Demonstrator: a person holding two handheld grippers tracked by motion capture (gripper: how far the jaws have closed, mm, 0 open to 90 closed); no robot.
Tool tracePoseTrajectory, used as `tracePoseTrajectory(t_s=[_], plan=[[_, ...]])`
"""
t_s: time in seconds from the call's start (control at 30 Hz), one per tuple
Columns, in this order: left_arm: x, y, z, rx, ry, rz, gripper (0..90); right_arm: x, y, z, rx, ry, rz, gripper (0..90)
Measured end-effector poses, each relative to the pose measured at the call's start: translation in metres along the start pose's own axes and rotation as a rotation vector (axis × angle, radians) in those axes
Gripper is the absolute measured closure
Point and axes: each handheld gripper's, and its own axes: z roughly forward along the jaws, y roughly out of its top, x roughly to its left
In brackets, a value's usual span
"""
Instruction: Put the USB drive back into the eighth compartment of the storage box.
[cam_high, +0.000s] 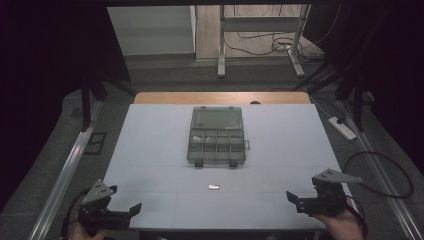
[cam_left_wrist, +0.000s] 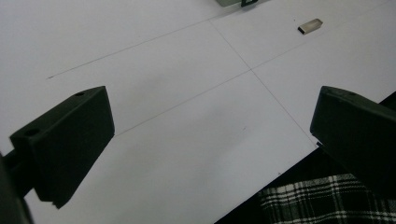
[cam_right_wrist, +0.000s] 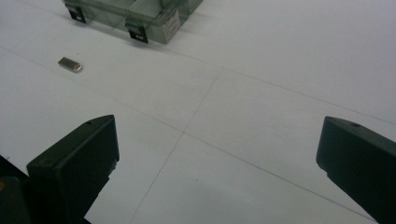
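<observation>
Small metal piece (cam_high: 214, 187) lies alone on table (cam_high: 150, 150) near clear box (cam_high: 217, 136). Left gripper (cam_high: 131, 210) and right gripper (cam_high: 294, 199) wait, jaws wide apart, empty. Next: reach, pinch piece gently.

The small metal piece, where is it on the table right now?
In the high view the small metal piece lies alone on the white table, just in front of the clear compartment box, midway between the open left gripper and right gripper.

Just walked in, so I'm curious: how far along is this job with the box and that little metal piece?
Barely begun. Done: the clear box lies open. In hand: nothing; the left gripper and right gripper sit open near the table's front edge. Left: the metal piece lies loose before the box, probably still to go in.
</observation>
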Motion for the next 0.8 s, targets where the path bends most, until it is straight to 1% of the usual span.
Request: tracePoseTrajectory(t_s=[0.07, 0.27, 0.47, 0.8], plan=[[0.0012, -0.0003, -0.0005, -0.002, -0.009, -0.004, 0.0, 0.0012, 0.0008, 0.0016, 0.017, 0.005, -0.014, 0.0], [0.0016, 0.0000, 0.0006, 0.003, -0.022, -0.003, 0.1, 0.0025, 0.0006, 0.0014, 0.019, 0.009, -0.027, 0.0], [0.0022, -0.0003, 0.0004, -0.001, -0.026, -0.009, 0.0, 0.0030, 0.0006, 0.0013, 0.017, 0.019, -0.040, 0.6], [0.0014, -0.0001, 0.0008, 0.005, -0.024, 0.000, 0.0, 0.0028, 0.0010, 0.0020, 0.023, 0.039, -0.045, 0.6]])
